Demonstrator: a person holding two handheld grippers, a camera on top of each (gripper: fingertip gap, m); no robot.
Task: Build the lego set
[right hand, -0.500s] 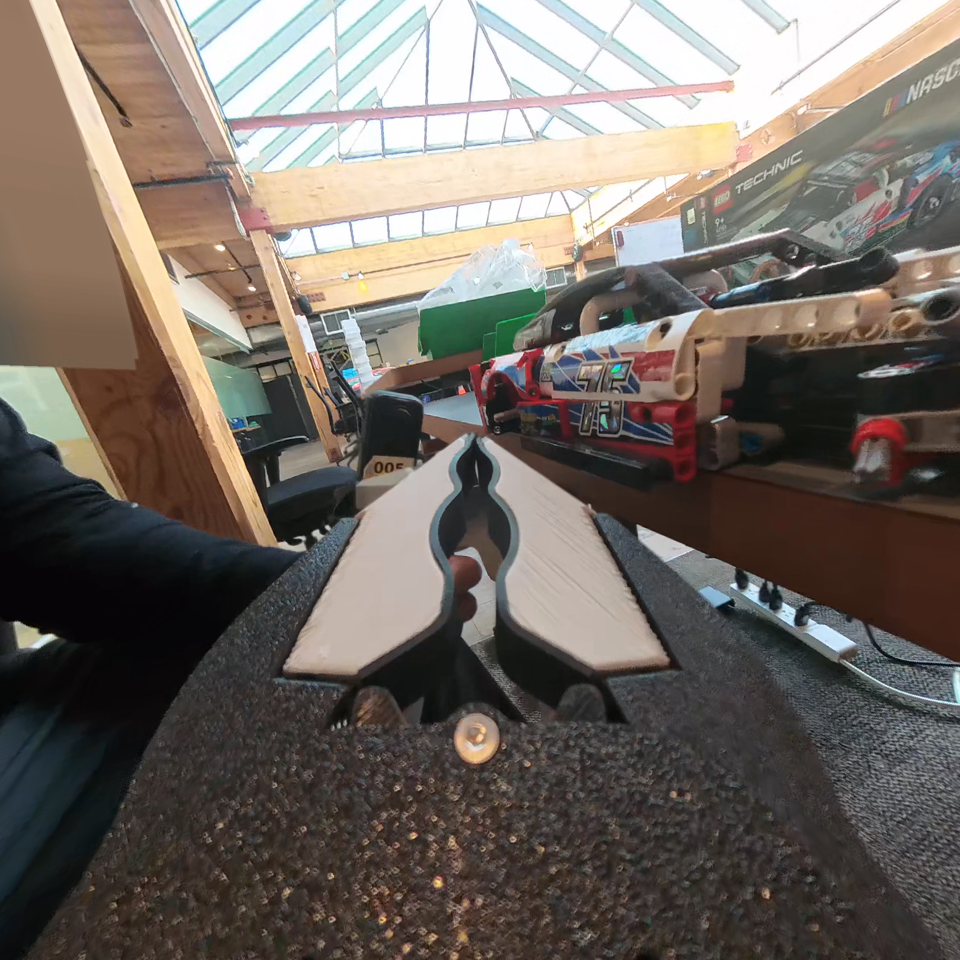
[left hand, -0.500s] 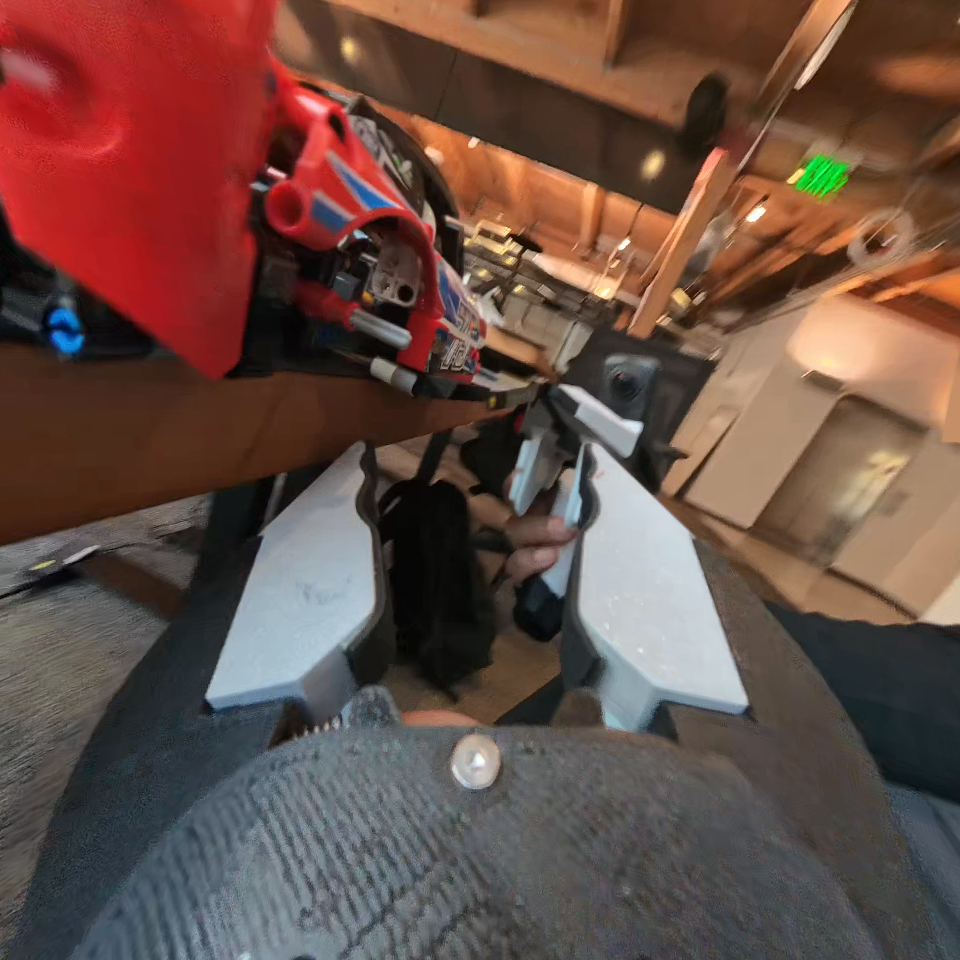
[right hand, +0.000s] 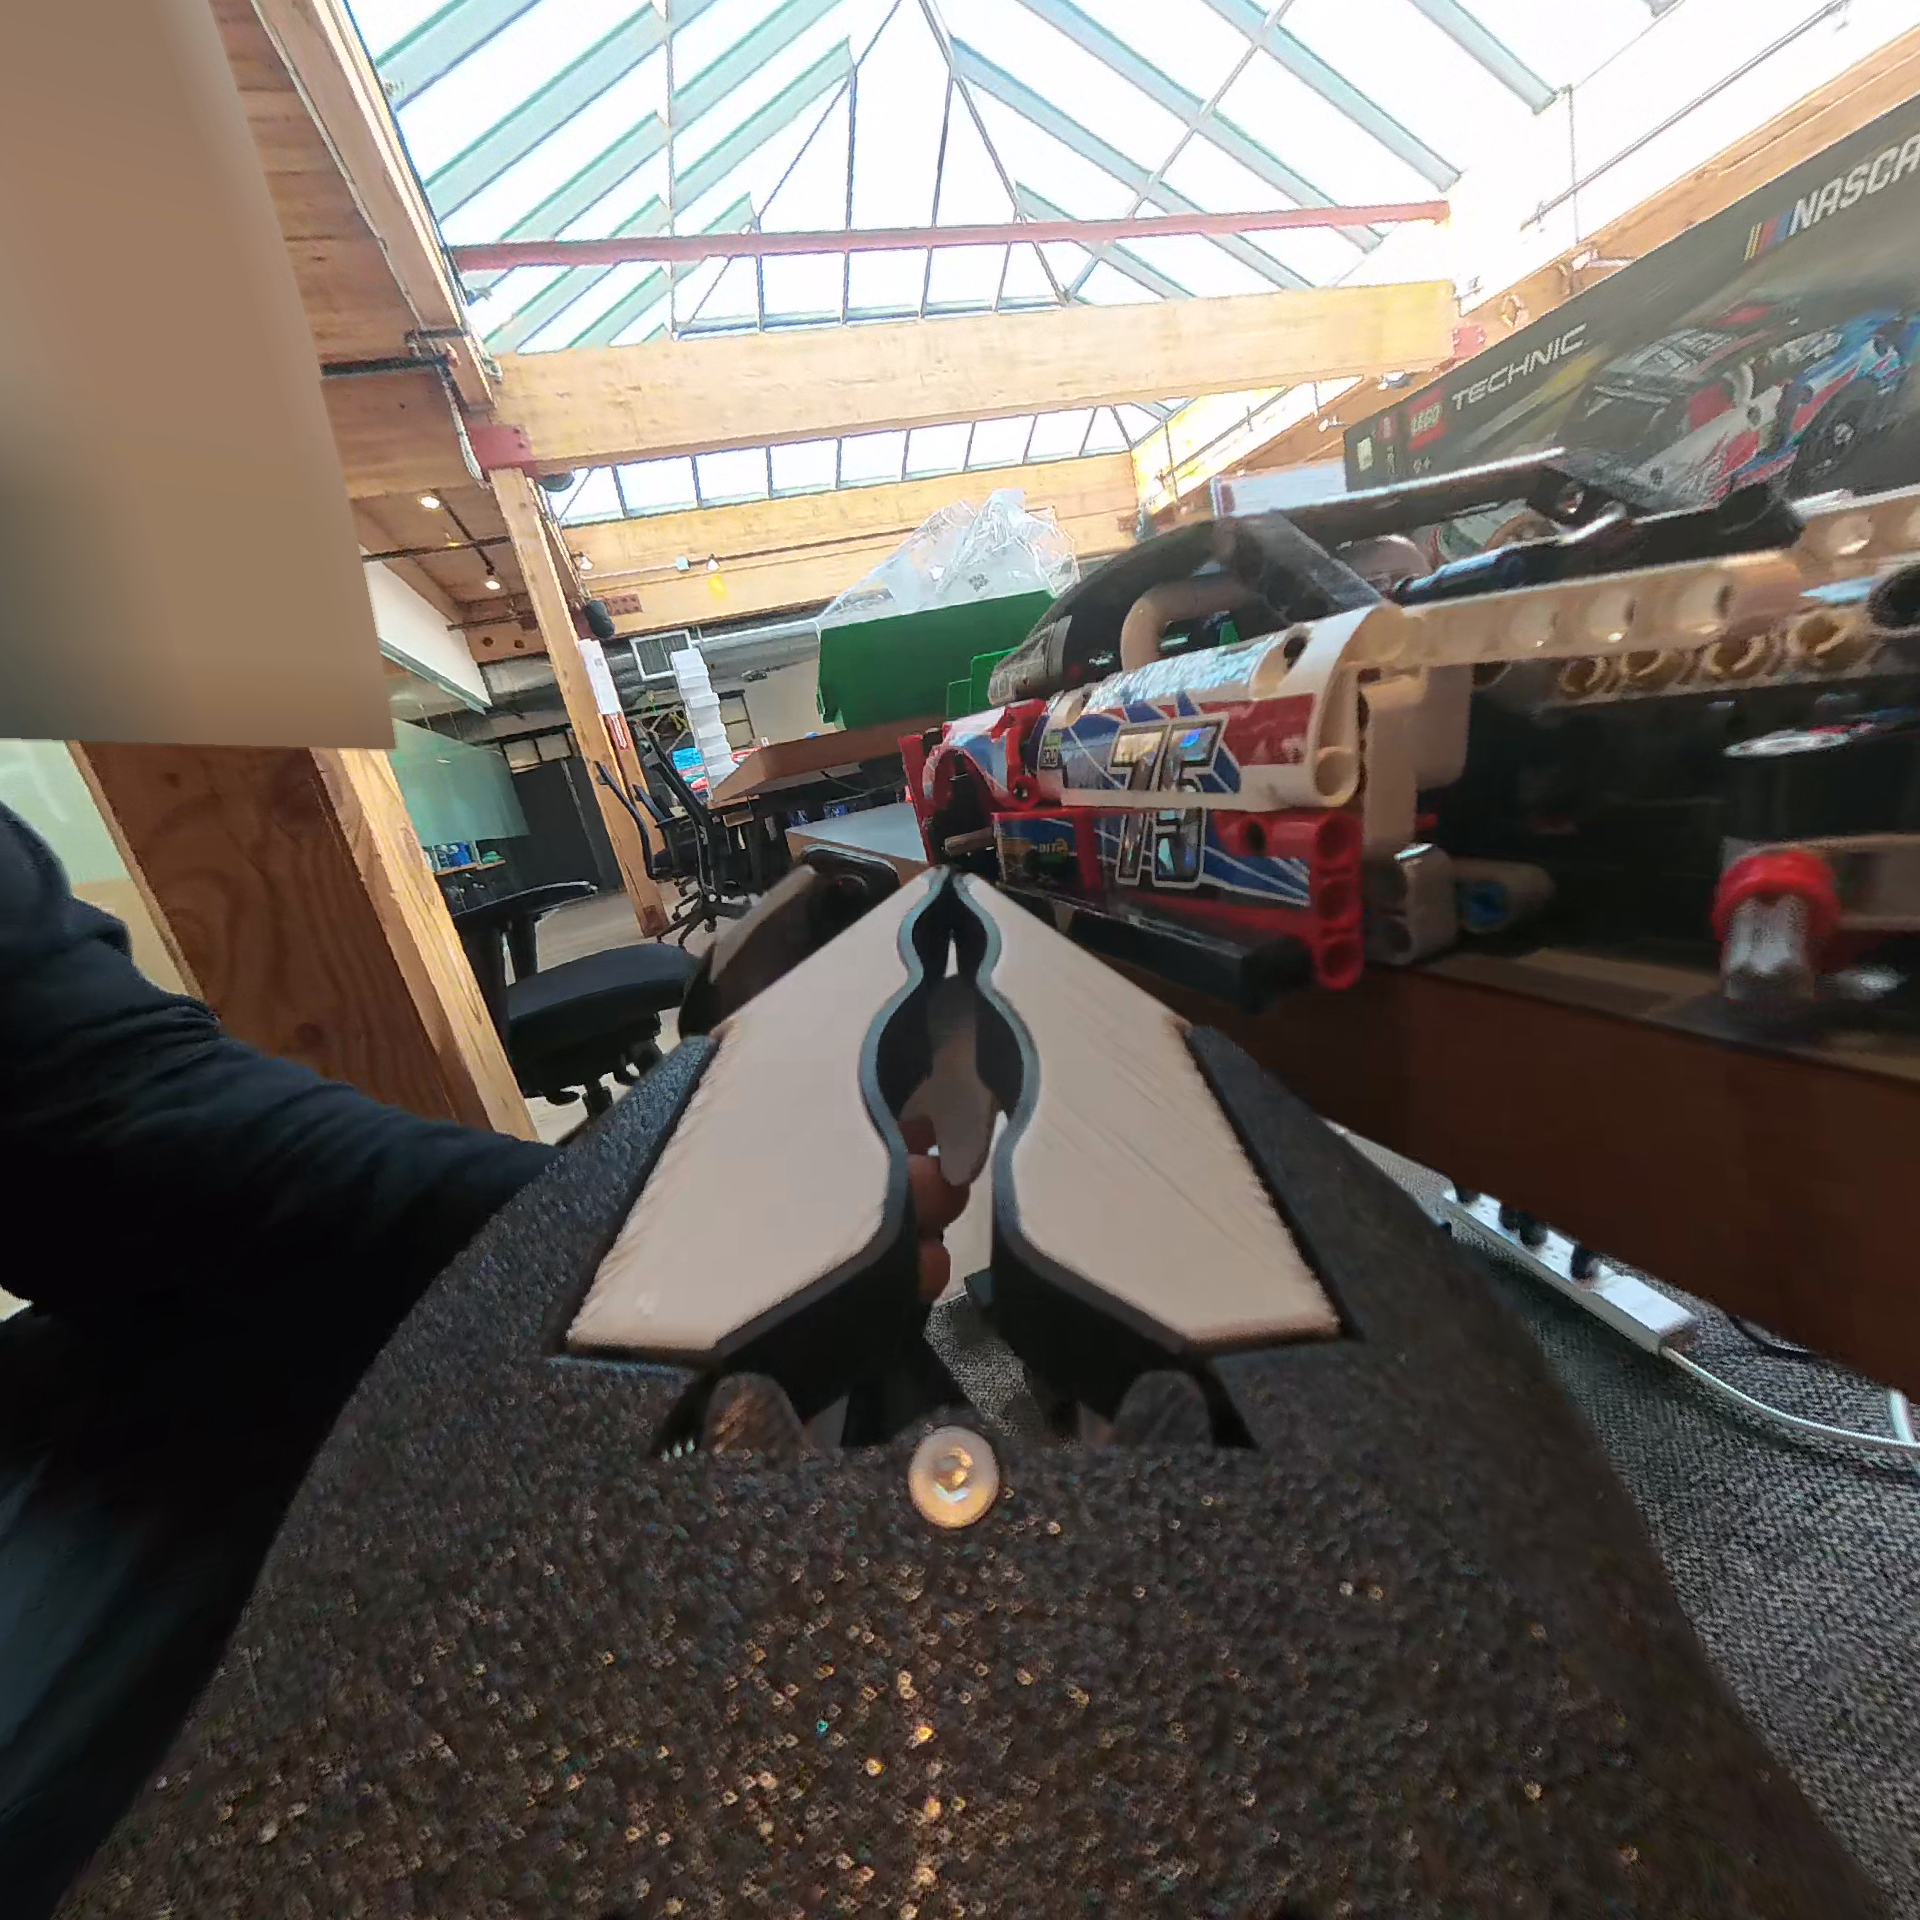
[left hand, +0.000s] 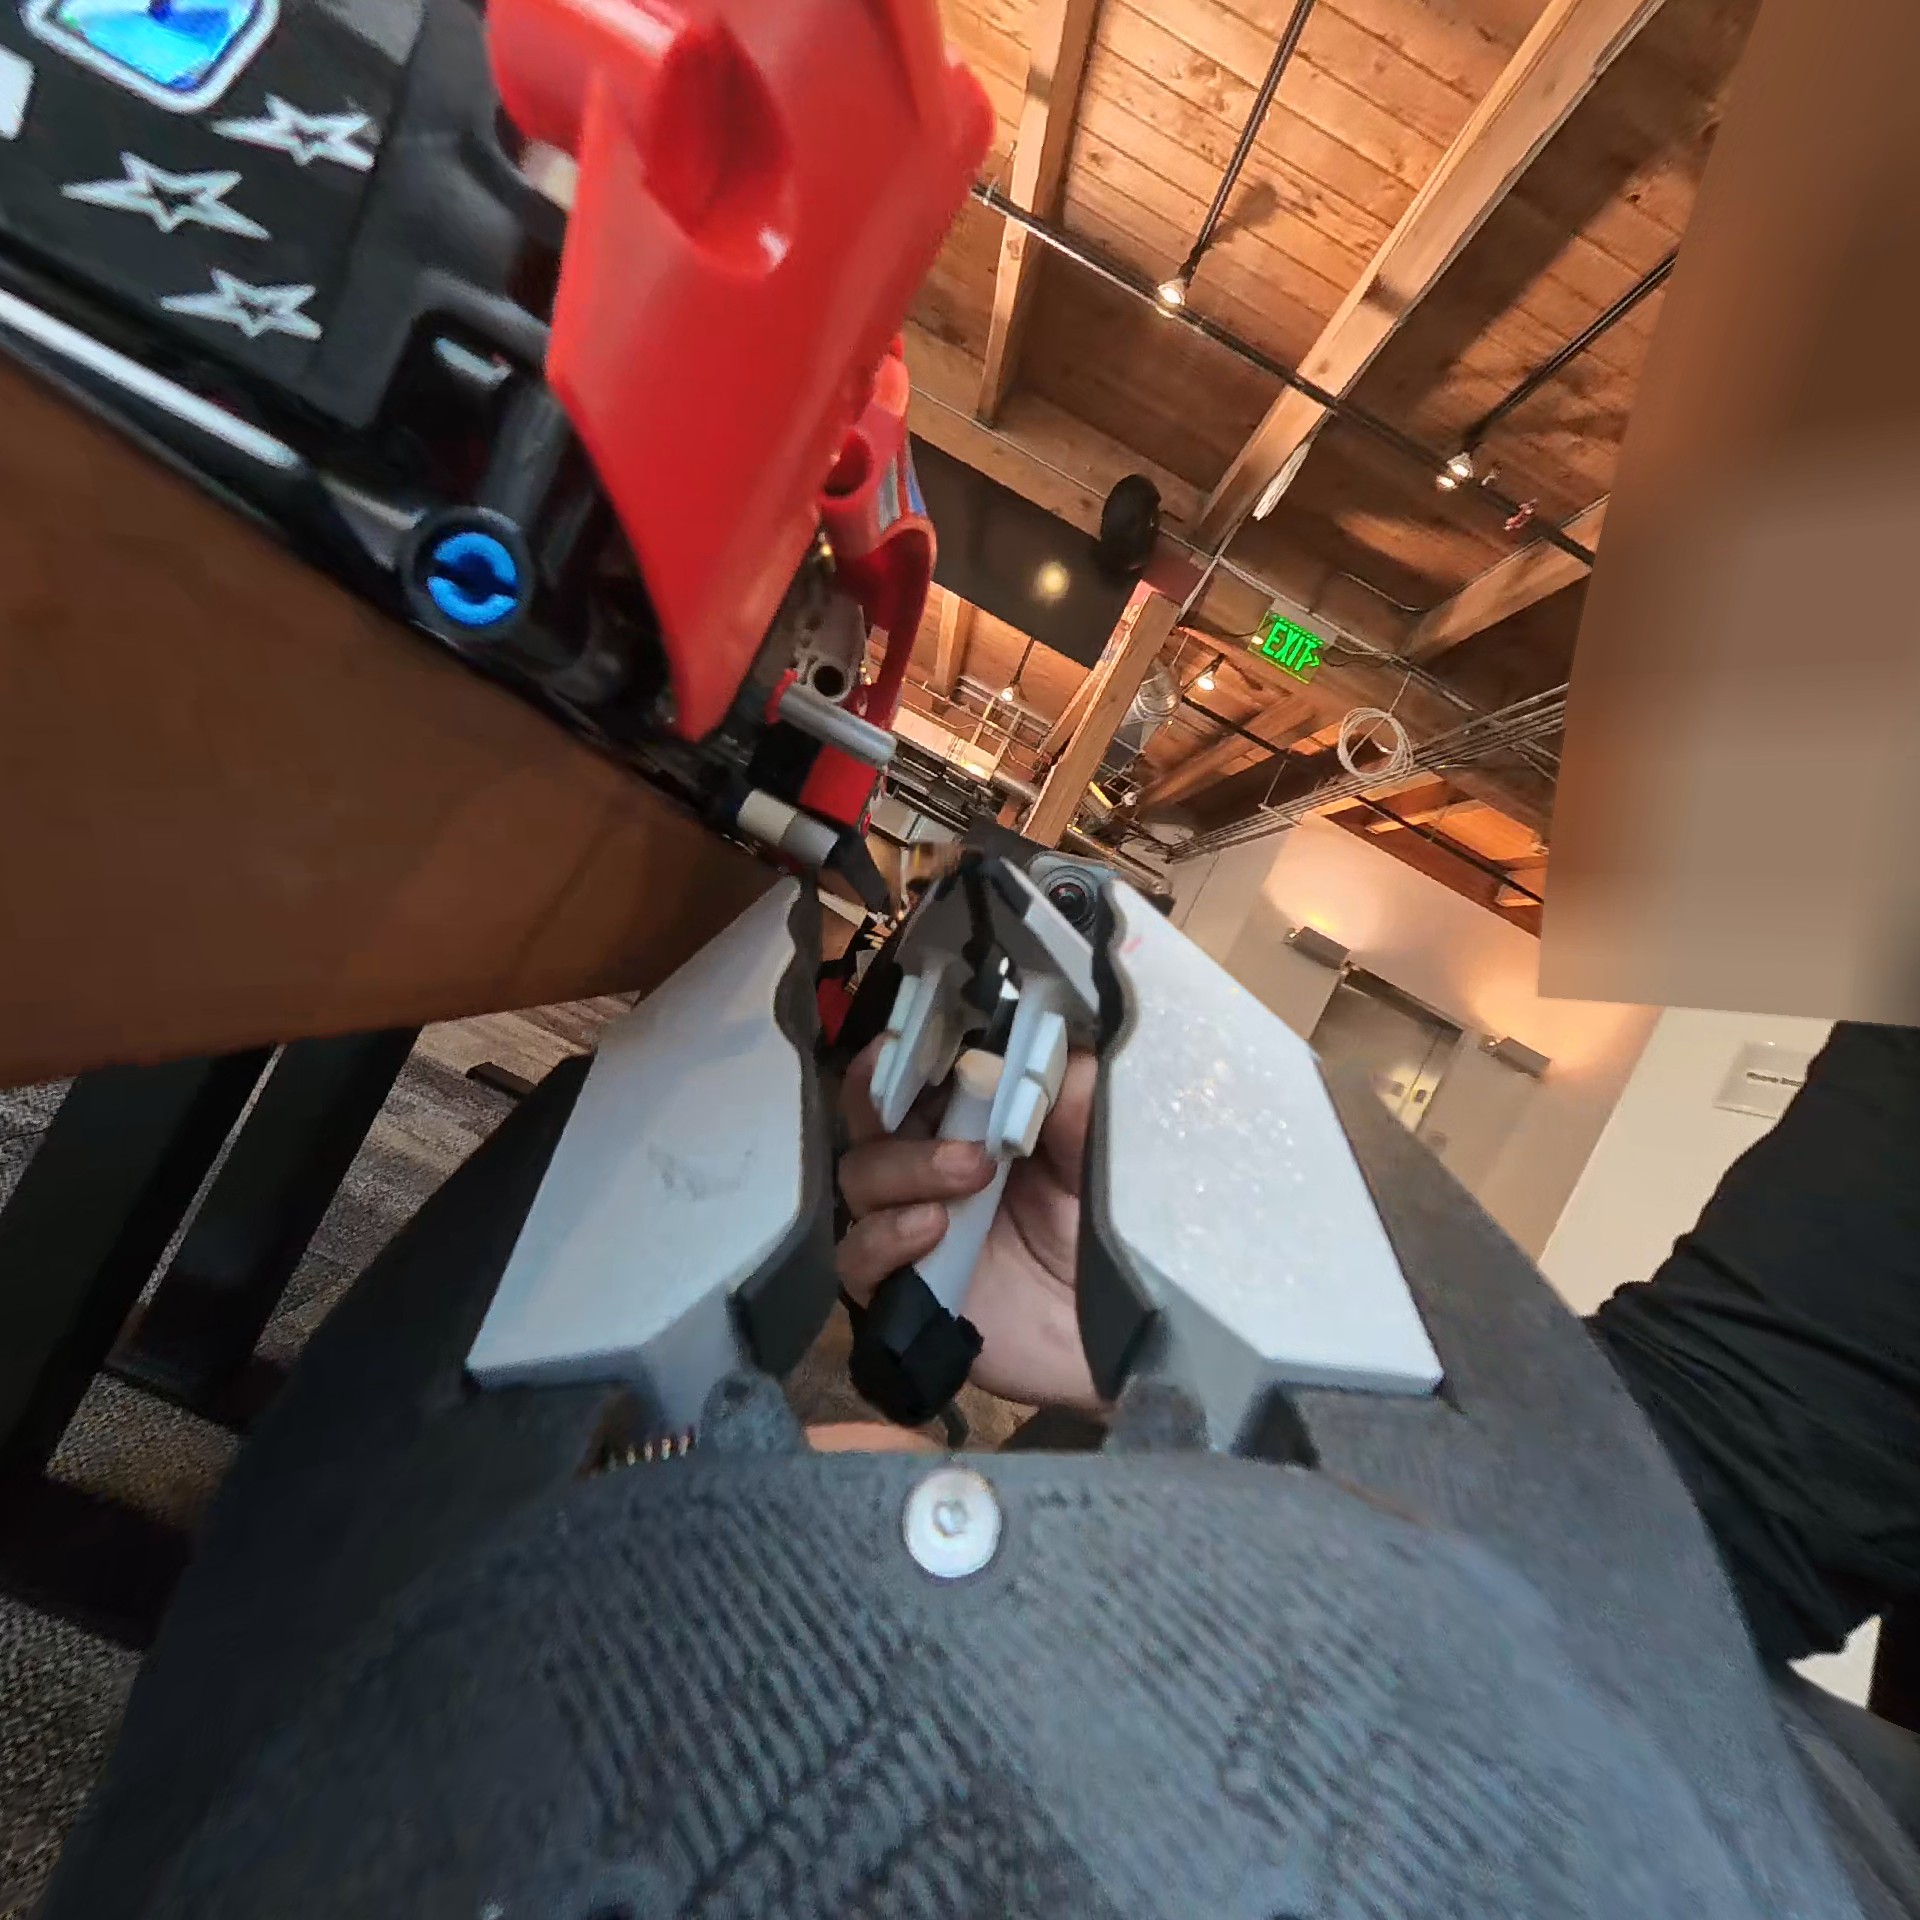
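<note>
1. Red, white and black plastic makes up the lego car [right hand: 1195, 831], which sits partly built on the brown wooden bench [right hand: 1558, 1091], close to its near edge. In the left wrist view its red panel [left hand: 727, 312] looms large at the top left, just above the bench edge.
2. Both tools are held low, below bench level, and point towards each other. Neither one touches the model.
3. The left hand-held gripper [left hand: 956, 935] has its two fingers apart, with nothing between them; through the gap the other tool and the hand [left hand: 997, 1226] that grips it show farther off.
4. The right hand-held gripper [right hand: 951, 883] has its fingertips together. Whether a small piece is pinched at the tips I cannot tell.
5. The set's box [right hand: 1662, 395] stands behind the car, and a power strip [right hand: 1558, 1278] lies on the carpet below.
6. My judgement: this is a pause between build steps, with the body well along but open beams still showing at the rear.
7. The next move likely calls for raising both tools to bench height, then steadying the car with one while the other fits a part.
</note>
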